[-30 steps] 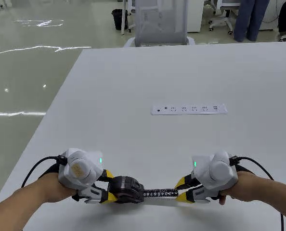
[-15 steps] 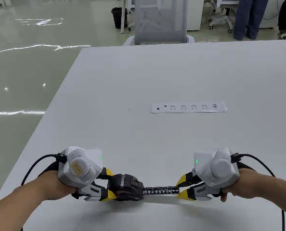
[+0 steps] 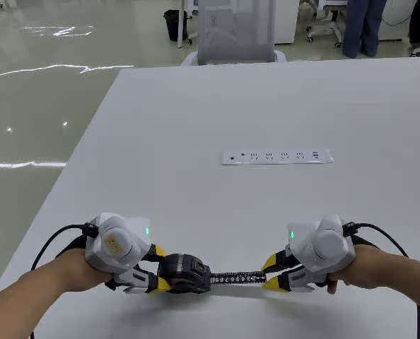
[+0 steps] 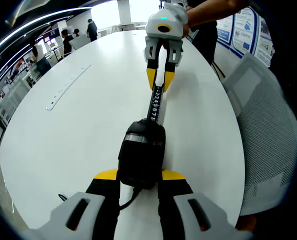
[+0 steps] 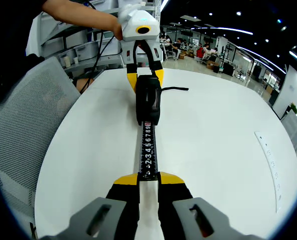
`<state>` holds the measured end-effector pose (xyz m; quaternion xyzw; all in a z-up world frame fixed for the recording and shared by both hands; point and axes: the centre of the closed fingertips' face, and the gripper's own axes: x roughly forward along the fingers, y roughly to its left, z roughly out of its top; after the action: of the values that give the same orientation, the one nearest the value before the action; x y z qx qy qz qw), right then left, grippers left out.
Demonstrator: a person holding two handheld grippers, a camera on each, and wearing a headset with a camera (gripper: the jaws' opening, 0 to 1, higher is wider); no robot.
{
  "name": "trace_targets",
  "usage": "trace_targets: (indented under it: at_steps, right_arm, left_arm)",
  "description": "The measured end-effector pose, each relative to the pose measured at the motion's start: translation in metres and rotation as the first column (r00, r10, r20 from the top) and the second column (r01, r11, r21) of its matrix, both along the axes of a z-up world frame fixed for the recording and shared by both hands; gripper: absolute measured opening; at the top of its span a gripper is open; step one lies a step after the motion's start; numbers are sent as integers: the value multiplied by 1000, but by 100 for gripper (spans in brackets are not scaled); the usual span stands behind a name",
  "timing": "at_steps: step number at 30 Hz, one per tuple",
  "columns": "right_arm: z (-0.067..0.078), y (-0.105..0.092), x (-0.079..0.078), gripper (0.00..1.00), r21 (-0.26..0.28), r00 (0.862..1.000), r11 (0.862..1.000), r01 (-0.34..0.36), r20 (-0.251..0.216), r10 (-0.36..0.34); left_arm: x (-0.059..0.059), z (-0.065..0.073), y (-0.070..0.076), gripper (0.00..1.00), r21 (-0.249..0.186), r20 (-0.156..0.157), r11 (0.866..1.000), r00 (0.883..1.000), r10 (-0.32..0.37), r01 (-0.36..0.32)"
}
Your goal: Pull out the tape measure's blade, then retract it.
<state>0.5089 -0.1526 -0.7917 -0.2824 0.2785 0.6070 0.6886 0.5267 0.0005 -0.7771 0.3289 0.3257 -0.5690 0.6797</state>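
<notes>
—Lying where is the tape measure (image 3: 184, 274) being found, and by what is it being held?

—It is being held low at the white table (image 3: 266, 106), by the 6 o'clock edge in the head view, well apart from the power strip (image 3: 277, 157) towards 12 o'clock. Whether it is resting on the surface or just above it cannot be told. The black case (image 4: 141, 154) is being clamped by the left gripper (image 3: 160, 270), coming in from 9 o'clock, with the jaws closed only as far as the case's sides allow. The blade (image 3: 237, 278) is being run out towards 3 o'clock, where its tip is being pinched between the nearly closed jaws of the right gripper (image 3: 270, 275).

—How is it being judged to handle?

—The case is being taken as compact, hard and fairly heavy, so a hold across its broad sides is being favoured. The blade is being judged as thin, springy steel, stiff along its curve yet apt to kink, and under an inward spring pull. The tip is being reckoned the surest place for a hold, and a slipped tip is being expected to snap back fast.
</notes>
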Motion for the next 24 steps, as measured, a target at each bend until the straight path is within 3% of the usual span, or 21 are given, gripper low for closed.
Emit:
trace_targets:
  at_steps: [24]
  right_arm:
    - [0,-9,-2,11,0,1000,1000,5,-4,-5]
  left_arm:
    - [0,-1,0,24,4,-1,1000,1000,-4,4]
